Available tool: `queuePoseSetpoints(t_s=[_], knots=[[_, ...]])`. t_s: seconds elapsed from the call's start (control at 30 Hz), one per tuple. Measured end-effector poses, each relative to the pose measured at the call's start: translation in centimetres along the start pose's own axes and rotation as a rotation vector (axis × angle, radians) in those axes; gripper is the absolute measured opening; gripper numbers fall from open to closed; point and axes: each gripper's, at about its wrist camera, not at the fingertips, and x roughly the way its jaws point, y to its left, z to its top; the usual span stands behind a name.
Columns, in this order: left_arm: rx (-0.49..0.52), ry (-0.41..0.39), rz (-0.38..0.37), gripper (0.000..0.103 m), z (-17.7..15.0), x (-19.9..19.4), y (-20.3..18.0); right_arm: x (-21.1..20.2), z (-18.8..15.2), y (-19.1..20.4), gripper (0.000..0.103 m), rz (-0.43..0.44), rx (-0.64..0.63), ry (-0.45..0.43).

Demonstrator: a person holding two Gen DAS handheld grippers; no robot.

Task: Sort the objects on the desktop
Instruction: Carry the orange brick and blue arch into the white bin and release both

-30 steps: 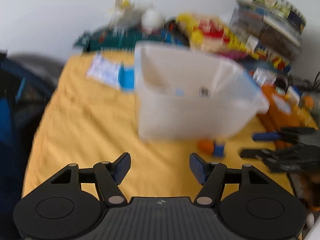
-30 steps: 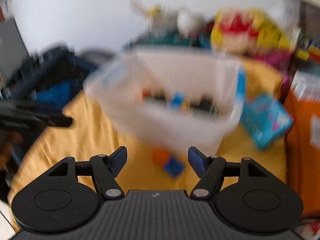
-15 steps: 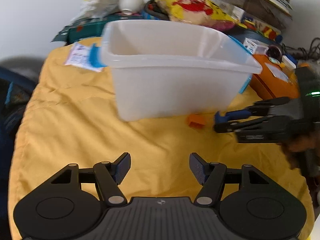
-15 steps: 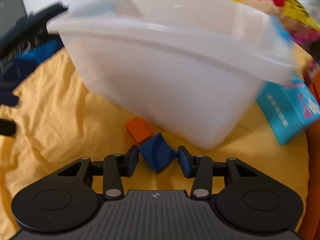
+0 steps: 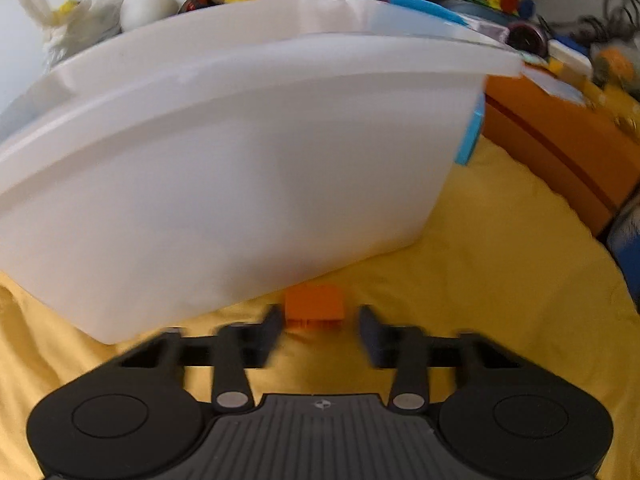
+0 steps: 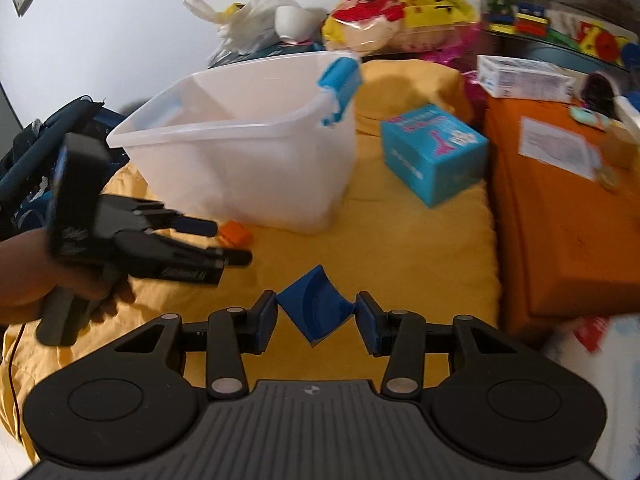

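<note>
Left wrist view showed the left gripper (image 5: 320, 326), its jaws just closing but the right pad not yet touching, around the orange block (image 5: 315, 306), which lay directly ahead against the white bin (image 5: 240, 168).

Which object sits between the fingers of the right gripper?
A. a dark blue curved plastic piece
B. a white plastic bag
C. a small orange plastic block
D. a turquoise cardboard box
A: in the right wrist view the dark blue curved plastic piece is clamped corner to corner between the pads of the right gripper.
</note>
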Motion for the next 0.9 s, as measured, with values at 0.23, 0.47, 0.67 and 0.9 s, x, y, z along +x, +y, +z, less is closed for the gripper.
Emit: queuePoseSetpoints(t_s=[0.23, 0.47, 0.67, 0.9], knots=[[0.004, -0.046, -0.026, 0.034, -0.6, -3.0, 0.1, -1.2, -0.9, -0.4, 0.047, 0.018, 0.009, -0.007], [-0.074, -0.095, -0.075, 0.034, 0.8, -12.8, 2.5, -3.0, 2.6, 1.7, 0.047, 0.094, -0.031, -0.09], [-0.111, -0.154, -0.023, 0.034, 5.9, -17.5, 6.5, -2.8, 10.6, 4.6, 0.047, 0.131, -0.069, -0.152], [-0.165, -0.121, 0.002, 0.034, 11.5, -15.7, 9.6, 1.2, 17.9, 5.8, 0.047, 0.106, -0.067, -0.09]])
